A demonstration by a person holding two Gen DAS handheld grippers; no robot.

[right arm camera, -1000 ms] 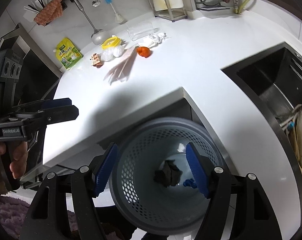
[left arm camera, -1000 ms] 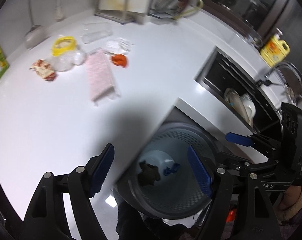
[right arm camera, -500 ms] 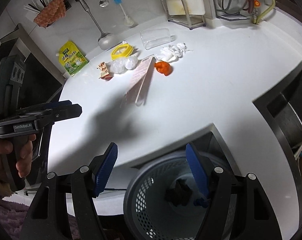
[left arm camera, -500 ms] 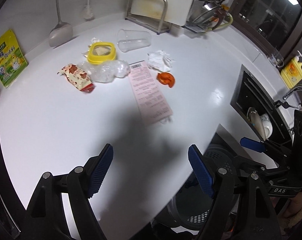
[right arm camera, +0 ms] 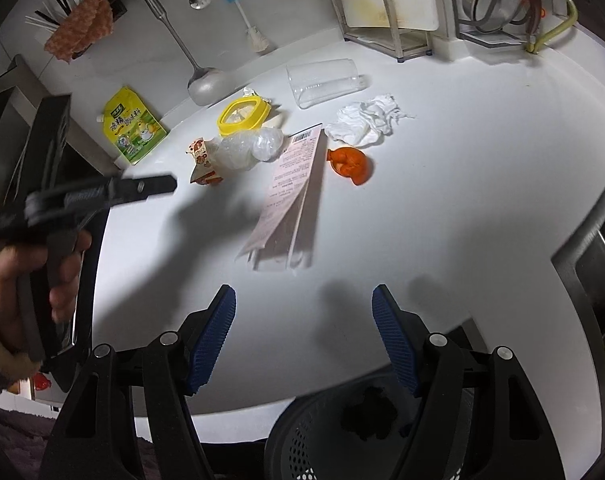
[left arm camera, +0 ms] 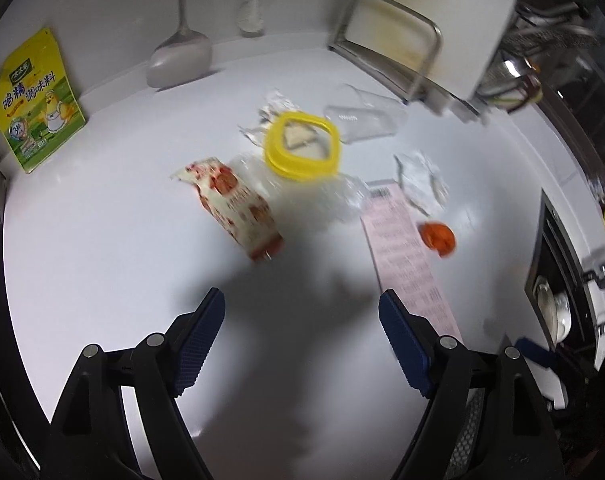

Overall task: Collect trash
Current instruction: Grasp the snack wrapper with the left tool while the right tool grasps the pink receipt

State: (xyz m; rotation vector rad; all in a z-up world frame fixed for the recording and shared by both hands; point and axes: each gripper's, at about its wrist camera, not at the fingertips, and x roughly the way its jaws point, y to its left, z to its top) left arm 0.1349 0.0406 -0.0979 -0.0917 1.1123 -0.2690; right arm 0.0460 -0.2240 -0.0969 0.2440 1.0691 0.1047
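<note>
Trash lies on the white counter (left arm camera: pixel 102 280): a red-and-cream snack wrapper (left arm camera: pixel 232 208), a yellow-rimmed lid (left arm camera: pixel 302 146), crumpled clear plastic (right arm camera: pixel 252 146), a pink receipt (left arm camera: pixel 406 256), an orange scrap (left arm camera: pixel 436 236), a crumpled white tissue (right arm camera: pixel 364 122) and a clear plastic cup (right arm camera: pixel 326 80) on its side. My left gripper (left arm camera: pixel 302 338) is open and empty, just short of the wrapper. My right gripper (right arm camera: pixel 304 334) is open and empty, short of the receipt (right arm camera: pixel 292 196). The grey mesh trash basket (right arm camera: pixel 302 432) sits below the counter edge with dark trash inside.
A yellow-green seasoning pouch (left arm camera: pixel 34 100) leans on the back wall. A ladle (left arm camera: pixel 180 60), a brush (right arm camera: pixel 246 20) and a cutting board rack (right arm camera: pixel 382 12) stand at the back. A sink (left arm camera: pixel 562 280) with dishes is at the right.
Both grippers moved up from over the trash basket and forward over the counter, toward the trash. Both stayed open and empty.
</note>
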